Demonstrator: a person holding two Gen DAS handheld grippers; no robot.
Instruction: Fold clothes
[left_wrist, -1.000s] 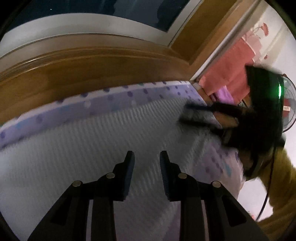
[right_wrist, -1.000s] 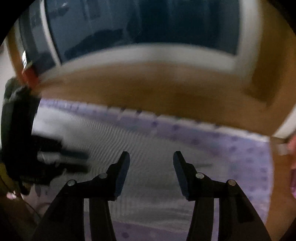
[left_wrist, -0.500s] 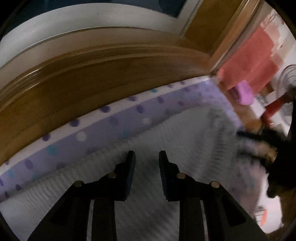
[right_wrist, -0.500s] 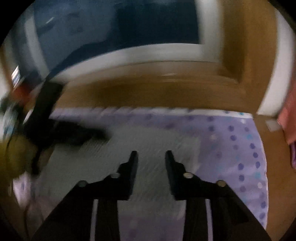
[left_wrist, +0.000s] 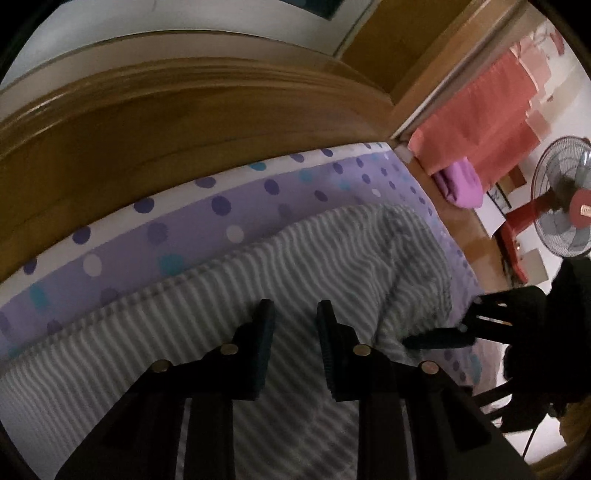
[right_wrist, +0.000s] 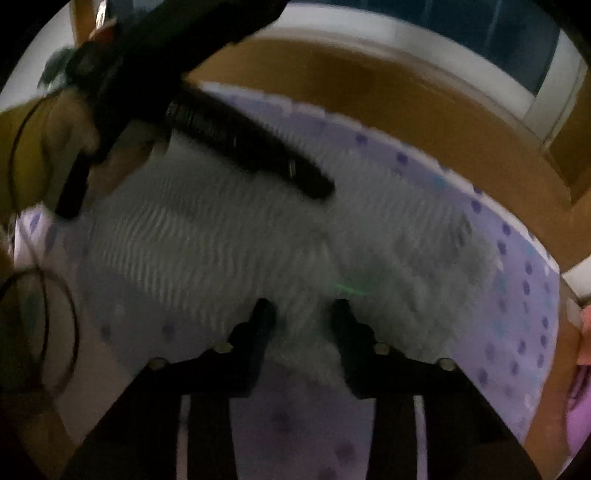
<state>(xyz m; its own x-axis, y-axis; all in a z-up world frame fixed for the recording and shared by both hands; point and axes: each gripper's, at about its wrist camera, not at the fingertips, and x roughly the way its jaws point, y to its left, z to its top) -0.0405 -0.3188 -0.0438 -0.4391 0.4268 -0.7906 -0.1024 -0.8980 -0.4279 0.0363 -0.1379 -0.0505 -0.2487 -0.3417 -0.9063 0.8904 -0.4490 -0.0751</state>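
The striped garment (left_wrist: 332, 266) lies spread on the bed (left_wrist: 221, 221), over the dotted purple sheet and close to the wooden headboard (left_wrist: 184, 129). Its right end is bunched into a rumpled mound, while the left part lies flat.

The left claw (left_wrist: 293, 317) points steeply down over the flat striped cloth with its 2 fingers a narrow gap apart; whether they pinch any fabric cannot be told, since the cloth shows through the gap but no lifted fold does. The right claw (right_wrist: 303, 314) is at the garment's near edge, by the rumpled end, and its jaws are closing with striped cloth between them. This view is blurred, so contact at the pads is not clear.

The step in hand looks like taking hold of the garment at 2 points for a fold. To do it well, each claw should take a single clean edge, not a thick wad from the mound, and close fully before any lift. Both should then rise together, keeping the cloth taut between them, so the rumpled end smooths out. The likely risk is a grip on the sheet as well.
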